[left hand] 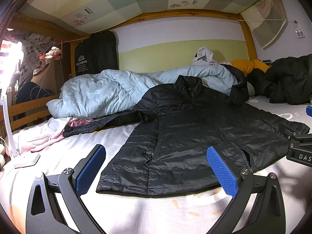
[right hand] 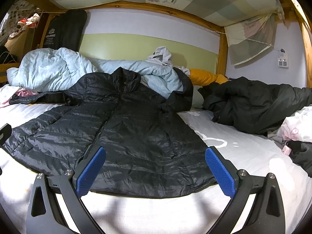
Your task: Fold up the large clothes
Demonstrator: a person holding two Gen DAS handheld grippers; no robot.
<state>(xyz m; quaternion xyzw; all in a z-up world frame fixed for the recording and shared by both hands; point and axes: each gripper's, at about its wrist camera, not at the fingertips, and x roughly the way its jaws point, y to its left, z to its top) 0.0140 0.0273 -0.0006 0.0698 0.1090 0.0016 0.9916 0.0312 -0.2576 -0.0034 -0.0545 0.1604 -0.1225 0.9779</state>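
Note:
A black quilted puffer jacket lies spread front-up on the white bed sheet, collar toward the wall, hem toward me. Its left sleeve stretches out to the left. My left gripper hovers open over the hem's left half, blue pads wide apart, nothing between them. In the right wrist view the same jacket fills the middle, and my right gripper stands open above the hem's right half. The right gripper's black body shows at the left view's right edge.
A crumpled light blue duvet lies behind the jacket. Another dark coat is heaped at the right, with an orange pillow by the wall. A white lamp base sits at the left. Wooden bunk frame surrounds the bed.

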